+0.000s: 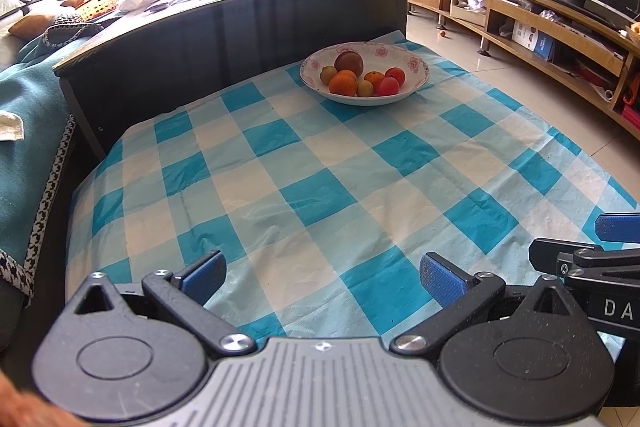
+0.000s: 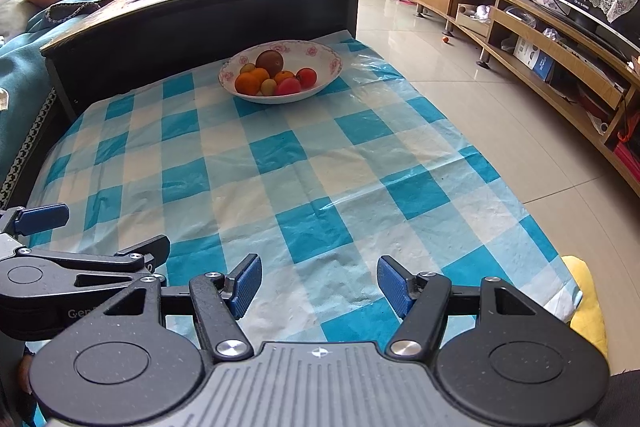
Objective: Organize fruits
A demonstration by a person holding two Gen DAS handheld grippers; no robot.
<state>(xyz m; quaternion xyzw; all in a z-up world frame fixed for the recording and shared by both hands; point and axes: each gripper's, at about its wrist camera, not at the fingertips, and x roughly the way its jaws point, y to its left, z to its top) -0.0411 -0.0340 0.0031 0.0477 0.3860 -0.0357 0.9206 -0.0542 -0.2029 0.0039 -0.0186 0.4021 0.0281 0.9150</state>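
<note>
A white bowl with a pink flower rim point(image 1: 416, 61) point(image 2: 332, 61) stands at the far end of the blue-and-white checked cloth point(image 1: 304, 163) point(image 2: 280, 163). It holds several fruits: oranges point(image 1: 343, 84) point(image 2: 249, 83), a dark red-brown fruit point(image 1: 349, 62) point(image 2: 269, 62), red ones point(image 1: 389, 86) point(image 2: 307, 77) and small greenish ones. My left gripper point(image 1: 322, 273) is open and empty over the near edge of the cloth. My right gripper point(image 2: 319, 283) is open and empty beside it, also at the near edge. Each gripper shows at the side of the other's view.
A dark raised table point(image 1: 240, 27) point(image 2: 200, 15) stands behind the cloth, with more fruit, boxes and a basket on top. A teal sofa point(image 1: 24, 131) is on the left. A long wooden TV shelf point(image 1: 560, 39) point(image 2: 560, 39) runs along the right across tiled floor.
</note>
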